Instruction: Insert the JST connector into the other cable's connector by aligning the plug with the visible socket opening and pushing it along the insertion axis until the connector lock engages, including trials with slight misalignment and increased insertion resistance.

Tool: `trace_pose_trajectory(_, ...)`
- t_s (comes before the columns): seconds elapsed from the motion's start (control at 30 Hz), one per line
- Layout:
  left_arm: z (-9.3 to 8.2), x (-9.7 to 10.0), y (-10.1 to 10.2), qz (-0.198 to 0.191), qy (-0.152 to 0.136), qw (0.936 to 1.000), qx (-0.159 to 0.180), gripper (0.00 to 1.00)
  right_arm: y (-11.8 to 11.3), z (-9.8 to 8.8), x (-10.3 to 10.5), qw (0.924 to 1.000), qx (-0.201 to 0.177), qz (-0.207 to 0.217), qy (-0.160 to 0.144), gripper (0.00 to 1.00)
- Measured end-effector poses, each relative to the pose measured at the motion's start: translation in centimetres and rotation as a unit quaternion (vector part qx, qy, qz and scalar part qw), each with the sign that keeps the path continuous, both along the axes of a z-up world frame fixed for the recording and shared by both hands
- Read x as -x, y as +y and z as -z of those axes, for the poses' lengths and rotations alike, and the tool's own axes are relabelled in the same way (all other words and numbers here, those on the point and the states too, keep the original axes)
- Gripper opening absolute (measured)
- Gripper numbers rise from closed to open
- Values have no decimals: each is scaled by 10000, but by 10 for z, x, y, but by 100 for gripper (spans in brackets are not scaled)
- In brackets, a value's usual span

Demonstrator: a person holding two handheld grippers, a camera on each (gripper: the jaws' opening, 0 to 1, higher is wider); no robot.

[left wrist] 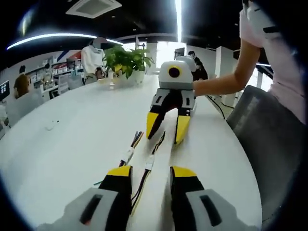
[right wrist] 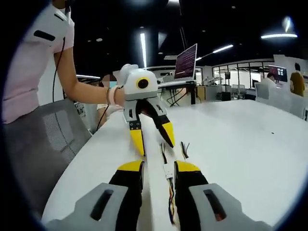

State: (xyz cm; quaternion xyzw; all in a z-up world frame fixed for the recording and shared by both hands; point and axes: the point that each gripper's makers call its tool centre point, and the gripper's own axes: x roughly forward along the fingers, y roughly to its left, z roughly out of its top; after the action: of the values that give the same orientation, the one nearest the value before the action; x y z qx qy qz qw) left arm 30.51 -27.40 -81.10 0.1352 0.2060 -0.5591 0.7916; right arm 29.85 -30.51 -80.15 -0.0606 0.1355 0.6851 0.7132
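Observation:
Two thin cables lie on the white table (left wrist: 62, 144) between my two grippers, which face each other. One cable's white JST connector (left wrist: 149, 163) rests between the open jaws of my left gripper (left wrist: 151, 172), untouched. The other cable's white connector (left wrist: 129, 155) lies just left of it, with coloured wire ends (left wrist: 138, 138) fanning out. My right gripper (left wrist: 164, 138) stands open beyond them. In the right gripper view, a white connector (right wrist: 168, 171) lies between the open jaws of my right gripper (right wrist: 159, 167). Loose wire ends (right wrist: 184, 149) lie further off. The left gripper (right wrist: 155, 147) hangs open opposite.
A potted plant (left wrist: 126, 60) stands at the table's far end. A grey chair (left wrist: 269, 139) (right wrist: 43, 139) sits against the table's edge beside the person holding the grippers. A laptop on a stand (right wrist: 186, 61) is behind the left gripper. People sit in the background.

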Motion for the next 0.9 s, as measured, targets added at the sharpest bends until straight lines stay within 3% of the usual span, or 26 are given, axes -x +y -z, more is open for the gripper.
trace_pose_trajectory(0.2, -4, -2, 7, -134, -87, 9998, -70, 34, -2, -9, 5, 9999, 30, 23, -112, 24)
trace_pose_trajectory(0.3, -9, -1, 9, -184, -283, 9993, -186, 31, -3, -14, 6, 9999, 52, 80, -142, 25)
trace_pose_trajectory(0.67, -26, 2, 16, -686, -250, 9967, -355, 42, -16, -35, 4, 9983, 203, 426, -344, 39)
trace_pose_trajectory(0.9, -36, 8, 23, -970, -122, 9947, -308, 43, -36, -44, 0, 9962, 288, 709, -420, 40)
